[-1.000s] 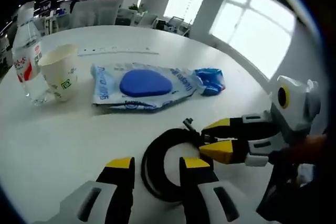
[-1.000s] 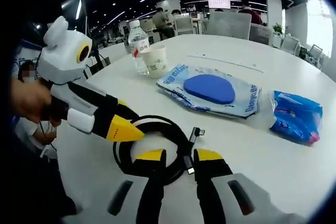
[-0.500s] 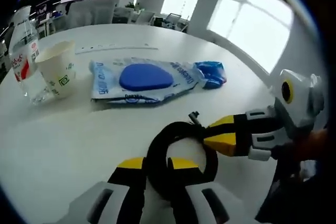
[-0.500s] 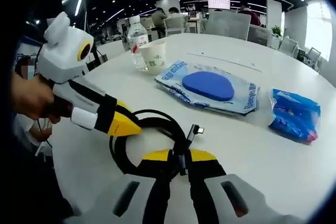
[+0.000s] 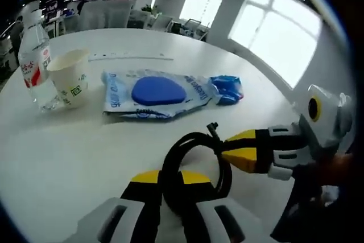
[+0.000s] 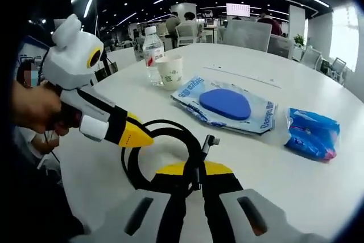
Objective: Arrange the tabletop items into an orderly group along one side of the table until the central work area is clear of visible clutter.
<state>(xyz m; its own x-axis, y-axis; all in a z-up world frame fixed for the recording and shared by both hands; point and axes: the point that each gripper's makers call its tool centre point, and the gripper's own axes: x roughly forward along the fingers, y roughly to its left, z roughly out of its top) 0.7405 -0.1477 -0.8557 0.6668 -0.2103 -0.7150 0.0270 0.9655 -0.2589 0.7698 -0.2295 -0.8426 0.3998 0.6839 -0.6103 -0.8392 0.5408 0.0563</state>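
Two grippers are both clamped onto the same coiled black cable (image 5: 193, 163) here. The left gripper (image 5: 169, 178) pinches the near side of the loop, and the right gripper (image 6: 190, 170) bites it close to the plug end. Beyond the cable on the white table (image 5: 68, 140) lies a clear bag with a blue pad (image 5: 156, 90), with a blue packet (image 5: 228, 88) touching its one end, and a paper cup (image 5: 70, 77) and water bottle (image 5: 33, 64) at the other.

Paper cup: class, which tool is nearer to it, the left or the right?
Left. The left tool grips the black cable coil on the paper cup's side; the right tool grips the coil's other side, farther from the cup.
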